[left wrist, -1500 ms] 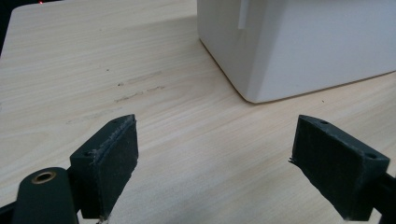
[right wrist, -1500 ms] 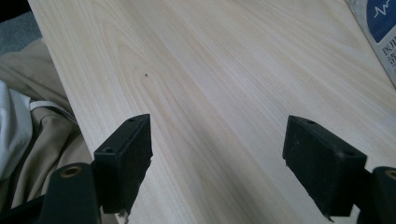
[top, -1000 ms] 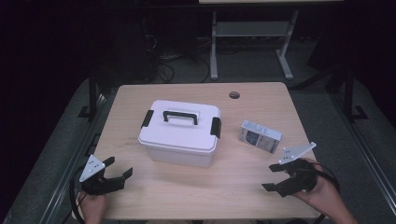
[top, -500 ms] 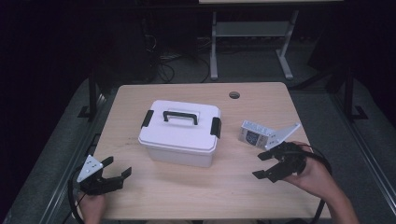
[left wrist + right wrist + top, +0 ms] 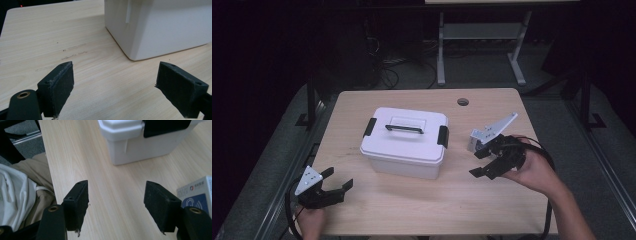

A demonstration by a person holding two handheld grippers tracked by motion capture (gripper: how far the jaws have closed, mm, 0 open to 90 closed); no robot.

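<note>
The right gripper [image 5: 488, 161] hangs over the right half of the table [image 5: 422, 210], its jaws spread wide with nothing between them, just beside a small white-and-blue carton [image 5: 197, 192] that lies flat near the table's right edge, to the right of the white storage box [image 5: 404, 141]. In the right gripper view the carton sits at the outer side of one jaw, not in the gap, so the step in hand looks like lining up for a grasp on it. To do that well, the gripper should shift sideways until the carton lies centred between the pads, come down with the jaws square across the carton's short width, and close only once both pads face flat sides; closing from the present offset would likely nudge the carton aside or catch a corner. From the high view, where the gripper's grey plate covers most of it, the carton's long axis seems to run obliquely, from nearer the storage box toward the table's right edge, though I cannot tell its exact heading. The left gripper [image 5: 333, 188] rests near the table's front left corner, its jaws likewise wide apart and empty, pointing toward the storage box's near lower corner [image 5: 135, 53], well apart from the carton.
</note>
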